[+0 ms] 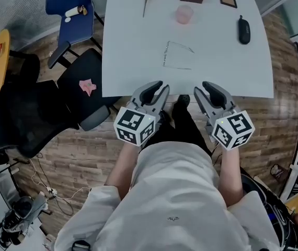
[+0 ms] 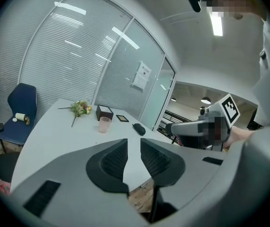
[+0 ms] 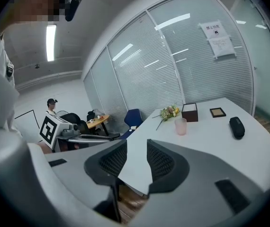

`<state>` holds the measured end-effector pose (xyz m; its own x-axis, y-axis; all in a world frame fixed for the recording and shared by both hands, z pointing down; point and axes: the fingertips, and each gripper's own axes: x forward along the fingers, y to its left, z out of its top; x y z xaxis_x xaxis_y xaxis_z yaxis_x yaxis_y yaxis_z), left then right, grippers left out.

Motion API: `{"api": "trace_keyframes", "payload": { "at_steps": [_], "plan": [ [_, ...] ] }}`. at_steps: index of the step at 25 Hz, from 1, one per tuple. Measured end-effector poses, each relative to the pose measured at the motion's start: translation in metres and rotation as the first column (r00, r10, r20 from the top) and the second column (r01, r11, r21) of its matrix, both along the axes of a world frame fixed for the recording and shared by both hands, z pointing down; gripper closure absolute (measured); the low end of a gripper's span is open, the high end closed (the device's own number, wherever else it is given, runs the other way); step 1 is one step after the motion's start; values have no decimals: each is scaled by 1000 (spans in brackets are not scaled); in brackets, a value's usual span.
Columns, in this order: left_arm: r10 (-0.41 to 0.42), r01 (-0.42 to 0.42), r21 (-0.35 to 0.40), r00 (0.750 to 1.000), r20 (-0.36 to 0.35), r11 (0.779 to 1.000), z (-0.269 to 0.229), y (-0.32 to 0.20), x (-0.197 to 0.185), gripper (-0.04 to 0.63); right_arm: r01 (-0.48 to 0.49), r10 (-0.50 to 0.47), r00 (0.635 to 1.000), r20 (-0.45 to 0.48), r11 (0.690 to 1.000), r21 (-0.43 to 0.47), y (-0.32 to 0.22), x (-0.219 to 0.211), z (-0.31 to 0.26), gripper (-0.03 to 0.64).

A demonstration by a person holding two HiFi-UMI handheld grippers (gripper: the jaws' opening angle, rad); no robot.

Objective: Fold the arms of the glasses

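White table (image 1: 138, 61), wood floor (image 1: 86, 156), blinded glass walls (image 2: 78, 56), glasses (image 1: 178, 56) lying mid-table

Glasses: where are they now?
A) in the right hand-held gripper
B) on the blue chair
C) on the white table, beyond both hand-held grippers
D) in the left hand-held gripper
C: the glasses lie on the table, and the left hand-held gripper and right hand-held gripper sit empty at its near edge.

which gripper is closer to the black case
Right. The right gripper hovers at the near edge of the table, below-left of the black case in the head view; the left gripper is farther left.
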<state>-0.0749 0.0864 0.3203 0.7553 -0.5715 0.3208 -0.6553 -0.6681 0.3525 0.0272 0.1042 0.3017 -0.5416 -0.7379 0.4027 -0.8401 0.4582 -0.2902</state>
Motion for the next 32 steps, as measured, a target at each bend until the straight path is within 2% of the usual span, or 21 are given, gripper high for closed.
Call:
{"api": "trace_keyframes", "payload": {
  "at_steps": [5, 23, 32],
  "plan": [
    [-9, 10, -26, 1000, 13, 1000, 9, -8, 1, 511, 9, -9, 1000, -1, 1000, -12, -10, 4, 6, 482],
    [-98, 98, 6, 992, 77, 995, -2, -89, 6, 512, 74, -74, 997, 11, 997, 0, -112, 33, 7, 486],
    [-166, 169, -19, 978, 124, 985, 8, -124, 14, 515, 154, -153, 988, 22, 988, -32, -151, 48, 21, 491]
  ]
}}
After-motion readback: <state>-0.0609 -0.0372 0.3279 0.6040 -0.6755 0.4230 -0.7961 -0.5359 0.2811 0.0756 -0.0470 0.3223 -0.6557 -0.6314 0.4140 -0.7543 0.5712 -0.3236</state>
